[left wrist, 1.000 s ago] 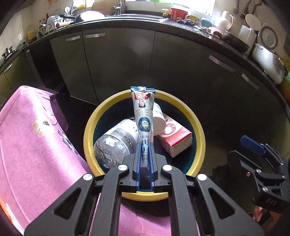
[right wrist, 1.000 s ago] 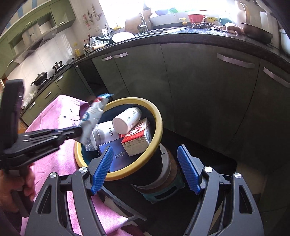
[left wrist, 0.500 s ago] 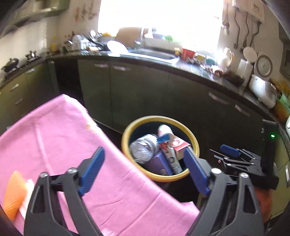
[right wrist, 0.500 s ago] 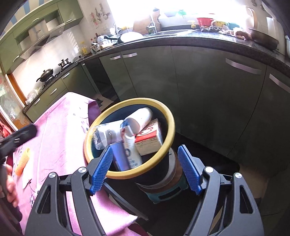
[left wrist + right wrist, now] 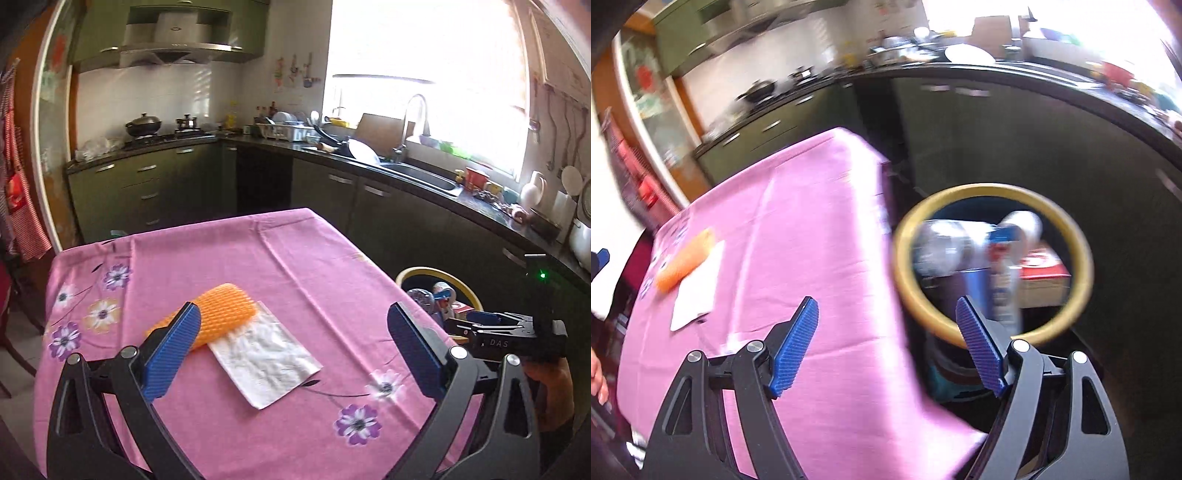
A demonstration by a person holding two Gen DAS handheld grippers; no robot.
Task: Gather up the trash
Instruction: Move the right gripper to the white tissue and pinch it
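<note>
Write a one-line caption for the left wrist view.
Open left gripper above orange net and napkin.

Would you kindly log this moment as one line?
left gripper: jaws opening, empty | right gripper: jaws opening, empty | table: net, paper | bin: part full

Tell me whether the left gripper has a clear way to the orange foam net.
Probably yes: the left gripper is opening, empty, and the orange foam net lies exposed just ahead on the tablecloth, overlapping only the napkin.
</note>
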